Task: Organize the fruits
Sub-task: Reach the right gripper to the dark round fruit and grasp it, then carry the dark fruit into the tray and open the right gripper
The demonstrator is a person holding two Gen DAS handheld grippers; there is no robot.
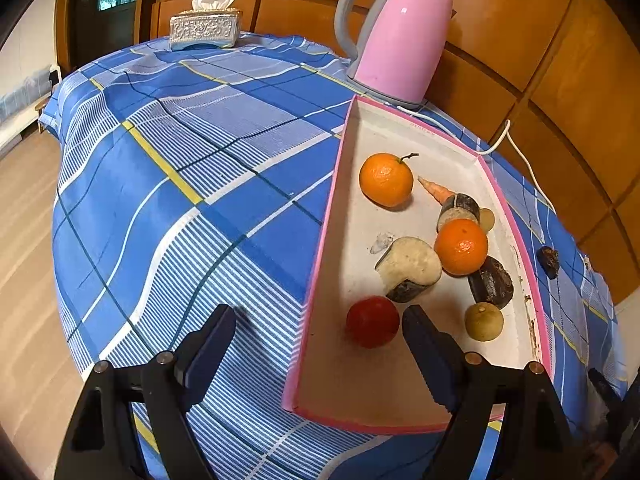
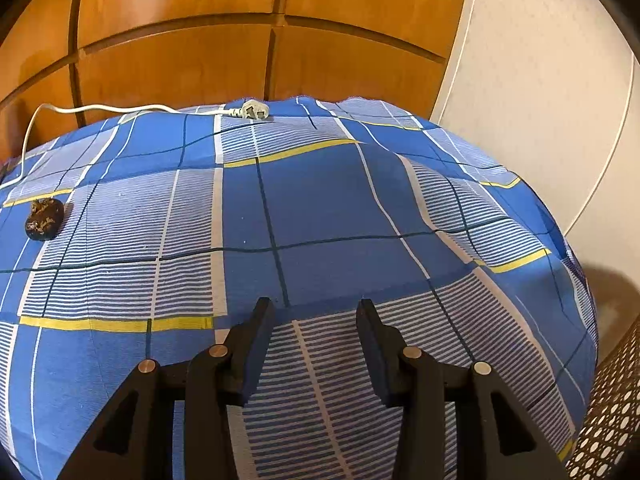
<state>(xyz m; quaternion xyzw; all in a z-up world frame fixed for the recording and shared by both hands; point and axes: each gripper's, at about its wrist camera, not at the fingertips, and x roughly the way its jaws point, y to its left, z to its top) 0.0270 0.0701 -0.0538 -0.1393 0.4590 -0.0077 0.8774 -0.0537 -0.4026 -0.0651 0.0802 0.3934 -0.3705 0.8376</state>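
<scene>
A pink-rimmed white tray (image 1: 348,184) lies on the blue plaid tablecloth. In it are a stemmed orange (image 1: 386,179), a second orange (image 1: 461,246), a red fruit (image 1: 372,321), a small green-yellow fruit (image 1: 483,321), a carrot (image 1: 436,190) and several dark-skinned cut pieces (image 1: 408,266). My left gripper (image 1: 320,316) is open and straddles the tray's left wall; the red fruit sits just inside the right finger. My right gripper (image 2: 316,308) is open and empty above bare cloth. A dark lumpy fruit (image 2: 44,218) lies on the cloth at far left, also in the left wrist view (image 1: 548,261).
A pink electric kettle (image 1: 396,36) stands behind the tray, its white cord (image 1: 520,152) trailing to a plug (image 2: 254,111). A silver tissue box (image 1: 206,26) sits at the far table edge. Wooden panelling backs the table. A wicker object (image 2: 612,420) stands at the right.
</scene>
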